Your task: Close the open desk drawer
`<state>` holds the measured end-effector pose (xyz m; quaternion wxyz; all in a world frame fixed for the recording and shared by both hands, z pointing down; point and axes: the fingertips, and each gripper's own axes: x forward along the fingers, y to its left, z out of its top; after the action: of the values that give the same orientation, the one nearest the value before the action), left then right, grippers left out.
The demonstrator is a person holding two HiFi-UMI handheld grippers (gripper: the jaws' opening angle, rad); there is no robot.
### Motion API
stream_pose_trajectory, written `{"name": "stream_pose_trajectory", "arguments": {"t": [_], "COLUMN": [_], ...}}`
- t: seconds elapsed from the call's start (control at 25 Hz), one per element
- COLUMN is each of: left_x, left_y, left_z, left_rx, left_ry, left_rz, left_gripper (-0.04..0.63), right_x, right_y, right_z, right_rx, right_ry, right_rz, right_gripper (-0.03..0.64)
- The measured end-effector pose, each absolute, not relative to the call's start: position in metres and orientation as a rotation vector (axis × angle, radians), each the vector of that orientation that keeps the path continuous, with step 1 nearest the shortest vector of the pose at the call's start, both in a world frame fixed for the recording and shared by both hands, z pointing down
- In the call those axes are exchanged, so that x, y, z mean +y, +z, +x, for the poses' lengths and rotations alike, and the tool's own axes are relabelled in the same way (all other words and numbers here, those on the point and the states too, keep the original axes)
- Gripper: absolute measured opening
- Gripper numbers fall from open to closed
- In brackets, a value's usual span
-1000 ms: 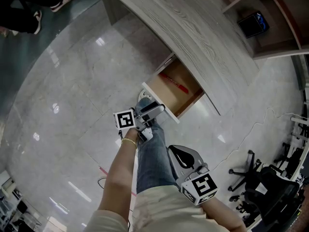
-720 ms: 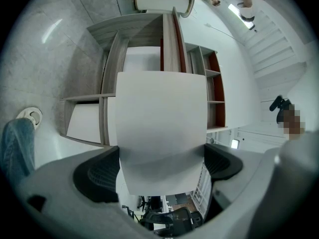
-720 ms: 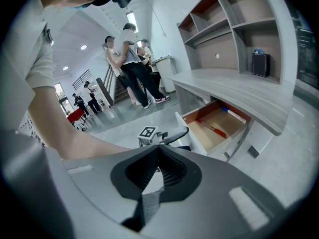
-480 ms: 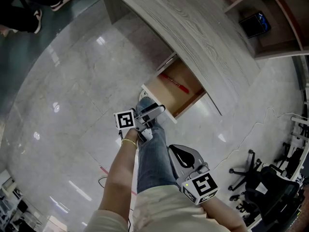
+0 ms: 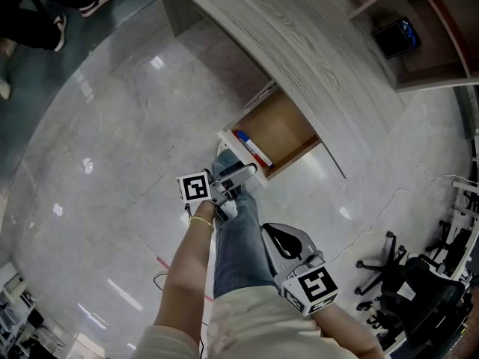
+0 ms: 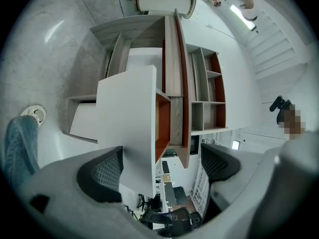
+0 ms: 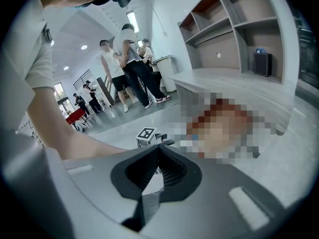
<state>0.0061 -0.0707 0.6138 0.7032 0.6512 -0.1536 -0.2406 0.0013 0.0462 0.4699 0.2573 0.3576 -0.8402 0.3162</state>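
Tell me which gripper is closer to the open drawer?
Left. The left gripper is at the drawer front, jaws closing with that panel between them; the right gripper hangs back by the person's leg.

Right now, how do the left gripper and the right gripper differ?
The left gripper's jaws stand wide apart and are closing, with the drawer front between them; the right gripper's jaws are together on nothing. The left gripper is up at the drawer front; the right gripper hangs back beside the person's leg. Both are the same grey two-jaw design.
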Motion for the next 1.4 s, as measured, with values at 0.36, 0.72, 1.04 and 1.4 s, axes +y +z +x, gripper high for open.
{"name": "stream_pose_trajectory", "arguments": {"t": [0.36, 0.72, 1.04, 1.4], "left_x": [-0.069, -0.056, -0.045, -0.038], "left_y": [0.616, 0.599, 0.575, 0.536], "left_z": [-0.009, -0.015, -0.016, -0.013], "left_rx": [-0.469, -0.535, -0.583, -0.639], "left_ry": [-0.447, -0.369, -0.297, -0.248], "left_rz": [1.581, 1.634, 1.68, 1.727], "left_gripper": [0.359, 0.238, 0.1, 0.006], "right_x": [0.043, 0.039, 0.027, 0.015], "right_y": [0.464, 0.46, 0.451, 0.434], "right_z": [-0.004, -0.003, 0.001, 0.017], "right_rx": [-2.309, -2.332, -2.355, -2.376], "right_ry": [0.846, 0.852, 0.846, 0.829], "right_rz": [0.975, 1.014, 1.082, 1.176], "right_gripper": [0.006, 0.006, 0.005, 0.006]}}
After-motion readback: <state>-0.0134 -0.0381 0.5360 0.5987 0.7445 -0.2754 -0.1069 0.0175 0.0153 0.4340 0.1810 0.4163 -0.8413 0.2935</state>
